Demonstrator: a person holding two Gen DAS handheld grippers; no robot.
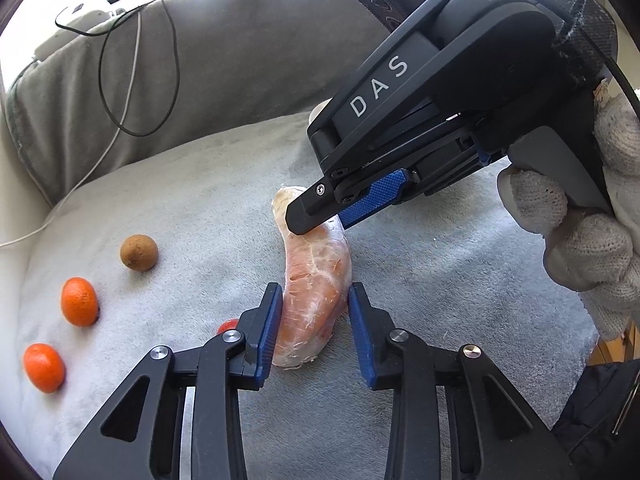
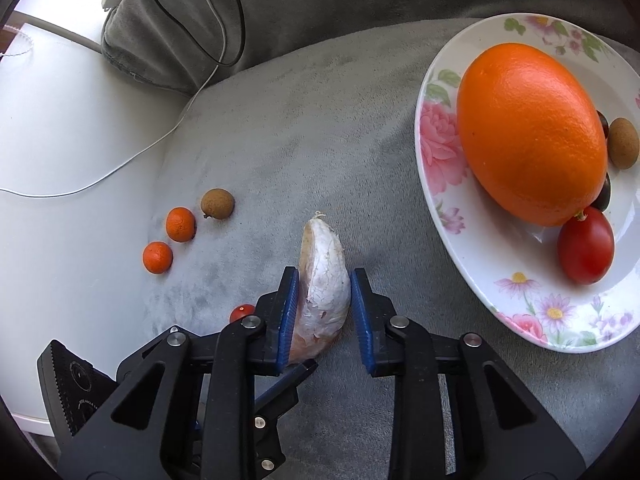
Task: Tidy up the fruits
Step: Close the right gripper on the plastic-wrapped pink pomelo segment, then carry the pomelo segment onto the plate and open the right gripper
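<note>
Grey sofa cushion (image 1: 200, 200) underfoot, soft and dimpled, and right up close the left claw (image 1: 314, 300) was clenched around the near end of the peeled citrus segment (image 1: 316, 264), which lay on the cushion in its pale membrane. The right claw (image 2: 324, 280) was clamped on the far half of the same piece, a gloved hand (image 1: 580, 240) behind it.

Two grips on one soft piece was the danger. If the hands drew apart or lifted unevenly, the segment could tear. Too hard a pinch could burst it and wet the fabric. The papery membrane also looked slippery, so it might have slid out mid-lift.

Just beside the left claw sat a cherry tomato (image 1: 228, 325), easily nudged and sent rolling. Further left lay two tangerines (image 1: 79, 301) and a brown round fruit (image 1: 139, 252), clear of trouble.

Off to the right, the flowered plate (image 2: 432, 184) rested on that yielding cushion with a big orange (image 2: 532, 132) aboard. A heavy press nearby could tip it.
</note>
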